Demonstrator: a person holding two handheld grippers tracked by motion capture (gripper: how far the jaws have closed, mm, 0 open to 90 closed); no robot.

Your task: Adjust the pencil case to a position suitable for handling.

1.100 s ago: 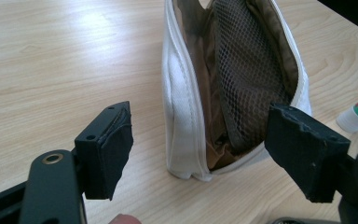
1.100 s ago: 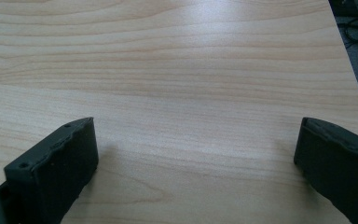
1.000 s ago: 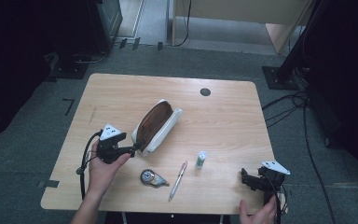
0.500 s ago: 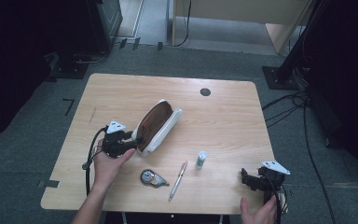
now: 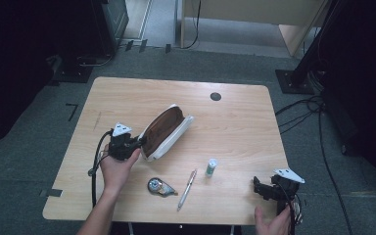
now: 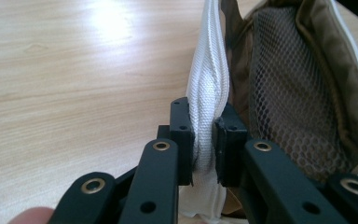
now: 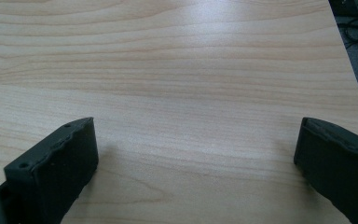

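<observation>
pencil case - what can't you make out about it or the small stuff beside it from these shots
- Pencil case contents: high view too far off; in the left gripper view, mesh lining and the left gripper clamped on its white edge block the inside.
- Small green-capped item: high view, too small to identify.
- Pen: markings too small.

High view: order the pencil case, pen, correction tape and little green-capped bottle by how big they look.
1. pencil case
2. pen
3. correction tape
4. bottle
The last two look close in size.
</observation>
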